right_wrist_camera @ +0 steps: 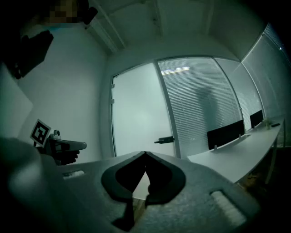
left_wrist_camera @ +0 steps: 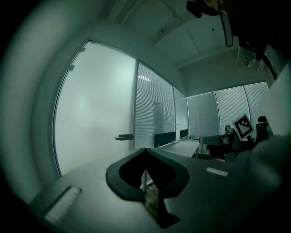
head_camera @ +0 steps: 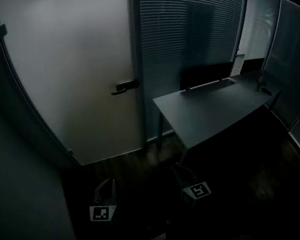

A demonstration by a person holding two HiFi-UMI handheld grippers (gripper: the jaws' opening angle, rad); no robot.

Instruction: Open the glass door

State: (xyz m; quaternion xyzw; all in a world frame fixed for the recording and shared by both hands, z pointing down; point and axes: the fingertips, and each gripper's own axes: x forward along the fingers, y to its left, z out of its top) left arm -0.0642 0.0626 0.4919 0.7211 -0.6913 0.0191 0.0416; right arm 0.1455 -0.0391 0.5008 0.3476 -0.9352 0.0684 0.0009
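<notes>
Well, both of my tongs sit low in the head view, near the bottom edge, in deep shadow over the dark floor [head_camera: 144,160]. My left gripper [head_camera: 107,185] is at lower left of centre and my right gripper [head_camera: 180,171] is just right of centre, the two side by side but apart, each with its marker cube toward me. Both point level at the wall ahead.

Looking along my left tongs, the two jaws are pressed together at their tips, leaving only the spade-shaped hollow behind the tips, and nothing is pinched there. Looking along my right tongs, I see the same: tips touching, nothing between them.

The glass door [head_camera: 74,71] fills the upper left of the head view, frosted, pale and standing closed in its frame. Its dark lever handle [head_camera: 124,86] sits at the door's right edge, about mid-height, well apart from both grippers. Neither tong touches the door or the handle.

Right of the door runs a glass partition with slatted blinds [head_camera: 193,26], taking the upper middle of the frame. Below it, at centre right, a pale desk [head_camera: 213,107] stands with a dark low screen [head_camera: 205,75] along its far edge. Its near corner lies just above my right gripper in the frame.
</notes>
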